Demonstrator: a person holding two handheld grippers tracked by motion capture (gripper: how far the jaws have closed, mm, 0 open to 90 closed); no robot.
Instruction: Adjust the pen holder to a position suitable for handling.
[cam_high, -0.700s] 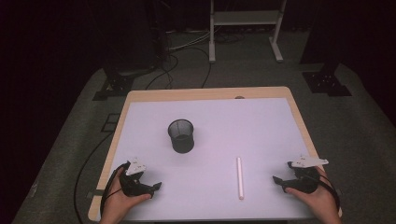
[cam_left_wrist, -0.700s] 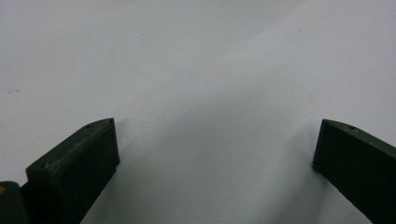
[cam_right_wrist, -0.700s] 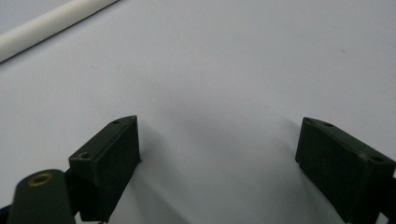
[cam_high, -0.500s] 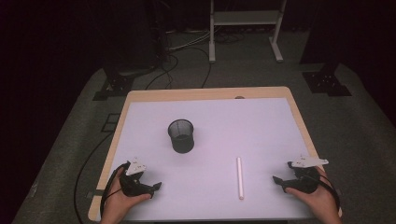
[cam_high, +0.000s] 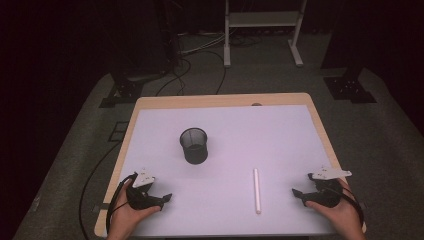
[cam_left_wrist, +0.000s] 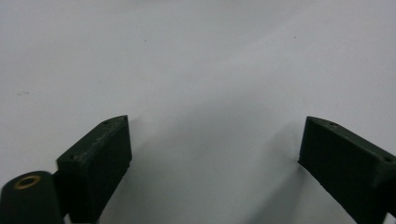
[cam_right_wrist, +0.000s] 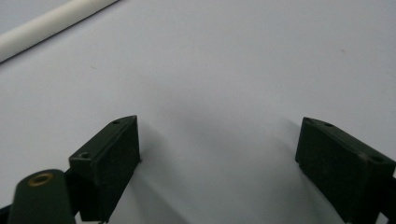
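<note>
High view: white rod (cam_high: 257, 190) lies flat on the white table (cam_high: 280, 130), in the near right part, its long axis running almost straight away from the person, the far end tipped very slightly left. The right gripper (cam_high: 299, 194) rests near the front right corner, its jaws pointing left toward the rod's near half, with a clear gap of bare surface between. The left gripper (cam_high: 164, 198) sits near the front left corner, well apart from the rod, jaws pointing right. The black mesh cup (cam_high: 194, 145) stands upright beyond and to the left of the rod, nearer the table's middle. The right hand is judged the nearer one for a pick; the rod lies crosswise to its approach, which suits a grasp across the narrow width.

Left gripper view: both jaws stand spread wide over bare white surface, nothing between them.

Right gripper view: jaws likewise spread wide and empty. The rod (cam_right_wrist: 51, 23) crosses the upper left corner on a slant, ahead of and left of the gap, so the gripper must advance and shift left before closing.
</note>
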